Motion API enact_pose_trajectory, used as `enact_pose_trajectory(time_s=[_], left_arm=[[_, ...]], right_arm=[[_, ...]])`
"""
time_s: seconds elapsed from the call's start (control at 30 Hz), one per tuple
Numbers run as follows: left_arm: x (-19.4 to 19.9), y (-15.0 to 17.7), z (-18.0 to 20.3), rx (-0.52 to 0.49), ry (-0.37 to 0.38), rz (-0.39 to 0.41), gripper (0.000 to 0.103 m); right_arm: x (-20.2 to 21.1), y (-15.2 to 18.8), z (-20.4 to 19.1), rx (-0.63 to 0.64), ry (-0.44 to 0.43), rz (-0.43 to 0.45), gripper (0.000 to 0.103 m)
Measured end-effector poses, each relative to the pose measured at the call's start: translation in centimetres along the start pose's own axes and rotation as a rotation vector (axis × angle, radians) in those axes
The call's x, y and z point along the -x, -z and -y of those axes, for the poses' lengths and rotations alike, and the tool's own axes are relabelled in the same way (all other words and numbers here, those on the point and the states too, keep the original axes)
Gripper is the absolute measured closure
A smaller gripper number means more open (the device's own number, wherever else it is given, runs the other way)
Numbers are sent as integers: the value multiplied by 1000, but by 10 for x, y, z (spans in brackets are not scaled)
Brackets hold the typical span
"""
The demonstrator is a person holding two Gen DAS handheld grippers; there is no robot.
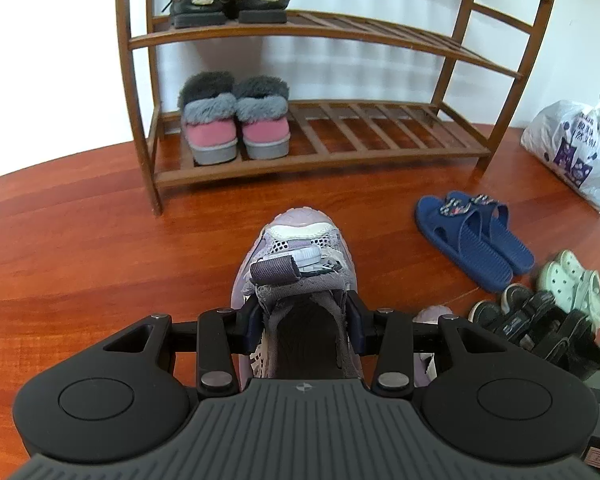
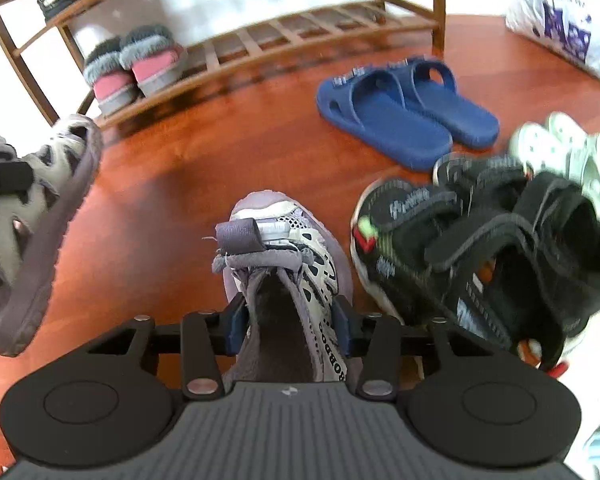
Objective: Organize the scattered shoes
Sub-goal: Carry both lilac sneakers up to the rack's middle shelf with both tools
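L gripper [image 1: 306, 322]: clamped on collar of lilac sneaker [image 1: 296, 264], pads pressing both sides of the opening; shoe at frame centre, looks lifted off floor, can't confirm.
L shoe axis: toe points straight away from gripper, toward upper frame, heel under the jaws. Lines up w/ bare slats of bottom shelf [image 1: 380, 132], just right of pink fur boots [image 1: 236, 128].
R gripper [image 2: 290, 318]: jaws around collar of the matching sneaker [image 2: 284, 248] (spotted side panel), pads against both sides; reads as gripped. Frame blurred.
R shoe axis: same, toe away from gripper to upper frame; rack [image 2: 260, 36] lies up and left of it.
Nearer hand: L, judged; rack fills its upper frame squarely. L shoe shows at left edge of R view, i.e. ahead and left of R.
Still on floor: blue slides [image 1: 476, 236], black sandals [image 2: 480, 248], mint clogs [image 1: 576, 280], lower right.
Next (judgement): carry both forward, toe first, onto bottom shelf side by side.
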State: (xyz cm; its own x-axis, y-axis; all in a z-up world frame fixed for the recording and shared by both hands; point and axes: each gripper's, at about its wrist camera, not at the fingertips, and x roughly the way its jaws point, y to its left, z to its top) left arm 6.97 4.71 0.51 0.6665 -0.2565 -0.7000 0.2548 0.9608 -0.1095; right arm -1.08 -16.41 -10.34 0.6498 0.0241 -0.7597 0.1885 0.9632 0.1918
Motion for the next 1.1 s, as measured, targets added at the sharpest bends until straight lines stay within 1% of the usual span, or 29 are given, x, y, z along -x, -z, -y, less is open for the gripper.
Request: enact_pose_trajectory(time_s=[0.07,0.23,0.43,0.5,0.7,0.8,0.83,0.87,1.1], left_arm=[[0,-6,2,6,6,11,59],[-3,-26,10,35,12,36,59],[-8,-60,26,64,2,87,60],[-9,-74,32,76,-2,111,60],[-13,-120,50,99,-14,189,61],[-18,-147,56,116,-31,221,61],[-21,-155,57,120,-39,231,61],[-23,-164,58,126,-46,239,61],[-42,-213,61,163,-73,273,61]], right_arm=[[6,-10,-1,7,-6,12,55],[25,-50,-4,33,-17,50,55],[36,-100,1,44,-44,74,55],[40,-130,8,52,-61,82,55],[46,-200,20,86,-94,130,55],[46,-230,23,88,-121,151,55],[46,-248,23,83,-143,162,55],[46,-255,23,81,-150,165,55],[37,-333,10,89,-202,245,55]])
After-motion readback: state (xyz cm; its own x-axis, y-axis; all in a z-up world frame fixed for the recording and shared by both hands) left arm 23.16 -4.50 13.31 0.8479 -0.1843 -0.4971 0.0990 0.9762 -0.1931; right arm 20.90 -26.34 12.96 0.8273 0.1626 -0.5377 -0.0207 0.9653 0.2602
